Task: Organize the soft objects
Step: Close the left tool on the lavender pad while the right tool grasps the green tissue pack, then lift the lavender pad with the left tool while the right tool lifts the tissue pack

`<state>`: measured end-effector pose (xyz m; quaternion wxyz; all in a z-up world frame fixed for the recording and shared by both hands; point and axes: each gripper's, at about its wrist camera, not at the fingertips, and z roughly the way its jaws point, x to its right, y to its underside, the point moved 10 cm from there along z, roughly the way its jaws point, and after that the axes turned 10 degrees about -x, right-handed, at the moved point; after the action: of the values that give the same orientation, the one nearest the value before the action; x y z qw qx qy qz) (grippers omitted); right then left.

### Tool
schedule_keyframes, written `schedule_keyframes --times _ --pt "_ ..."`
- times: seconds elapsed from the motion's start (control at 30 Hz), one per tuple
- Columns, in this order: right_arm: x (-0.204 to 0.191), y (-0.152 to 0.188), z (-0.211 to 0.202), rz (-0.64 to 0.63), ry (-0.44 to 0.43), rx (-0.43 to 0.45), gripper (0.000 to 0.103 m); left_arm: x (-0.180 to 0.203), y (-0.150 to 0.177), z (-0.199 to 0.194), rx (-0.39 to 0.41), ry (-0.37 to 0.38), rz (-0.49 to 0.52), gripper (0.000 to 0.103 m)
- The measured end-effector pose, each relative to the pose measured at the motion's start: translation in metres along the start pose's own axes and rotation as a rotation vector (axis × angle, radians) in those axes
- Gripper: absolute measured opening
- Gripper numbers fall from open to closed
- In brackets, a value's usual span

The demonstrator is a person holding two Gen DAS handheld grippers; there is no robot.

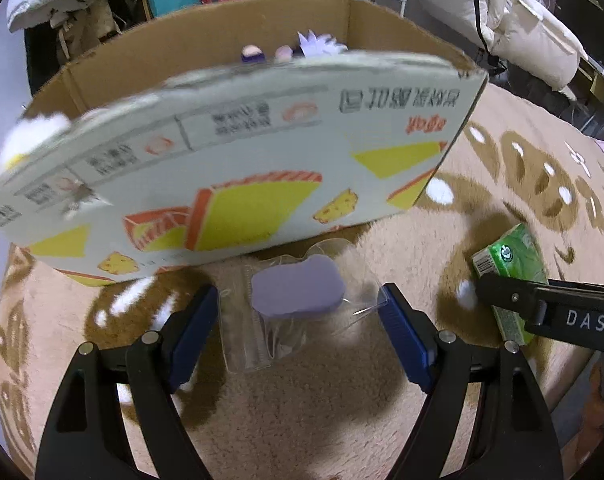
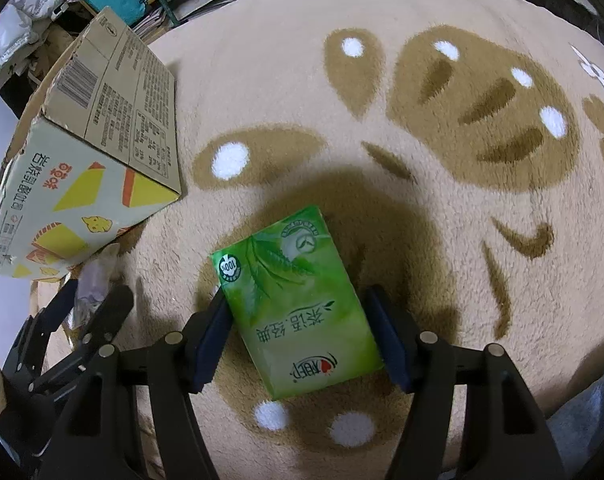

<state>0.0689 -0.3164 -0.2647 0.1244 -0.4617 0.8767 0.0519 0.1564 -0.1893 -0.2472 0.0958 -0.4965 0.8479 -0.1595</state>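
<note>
Rug (image 2: pixel 422 8) bears one box (image 2: pixel 81 184), one tissue pack (image 2: pixel 302 300), one sponge (image 1: pixel 297 290).

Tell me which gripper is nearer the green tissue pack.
Right. The right gripper straddles the green tissue pack, one finger on each side of it on the rug. The left gripper is off to the side, around the bagged purple sponge by the box.

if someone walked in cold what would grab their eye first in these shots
Most striking is the bright green tissue pack lying on the tan patterned rug, between the right gripper's blue pads. Next is the open cardboard box printed with yellow and orange cake slices, standing on the rug just beyond the left gripper. Between that gripper's wide-open fingers sits a purple sponge in a clear bag.
</note>
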Motion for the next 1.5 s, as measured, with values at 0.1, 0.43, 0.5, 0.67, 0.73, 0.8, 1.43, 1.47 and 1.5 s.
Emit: schedule_keyframes --times 0.1,0.43,0.5,0.67,0.73,0.8,1.43,1.47,1.5 --pt "-0.001 -0.001 -0.002 -0.008 -0.017 0.005 0.070 -0.001 0.002 -0.012 0.016 -0.011 -0.002 0.081" --pt "-0.004 0.007 -0.010 -0.057 -0.038 0.024 0.064 -0.015 0.018 -0.035 0.054 -0.021 -0.027 0.081" --pt "-0.004 0.006 -0.014 -0.053 -0.058 0.034 0.064 -0.019 0.018 -0.039 0.064 -0.031 -0.032 0.081" --pt "-0.018 0.002 -0.032 -0.096 -0.123 0.101 0.063 -0.018 0.009 -0.053 0.115 -0.042 -0.032 0.081" --pt "-0.026 0.003 -0.045 -0.133 -0.140 0.150 0.063 -0.017 0.009 -0.063 0.146 -0.055 -0.022 0.081" --pt "-0.031 0.005 -0.059 -0.170 -0.153 0.193 0.063 -0.017 0.007 -0.075 0.191 -0.074 -0.015 0.081" --pt "-0.105 -0.006 -0.141 -0.378 -0.245 0.541 0.064 -0.039 -0.002 -0.184 0.470 -0.194 -0.076 0.081" --pt "-0.109 -0.006 -0.146 -0.386 -0.238 0.569 0.064 -0.044 -0.003 -0.187 0.483 -0.207 -0.087 0.081" --pt "-0.112 -0.004 -0.151 -0.396 -0.229 0.590 0.064 -0.050 -0.005 -0.190 0.494 -0.218 -0.097 0.081"
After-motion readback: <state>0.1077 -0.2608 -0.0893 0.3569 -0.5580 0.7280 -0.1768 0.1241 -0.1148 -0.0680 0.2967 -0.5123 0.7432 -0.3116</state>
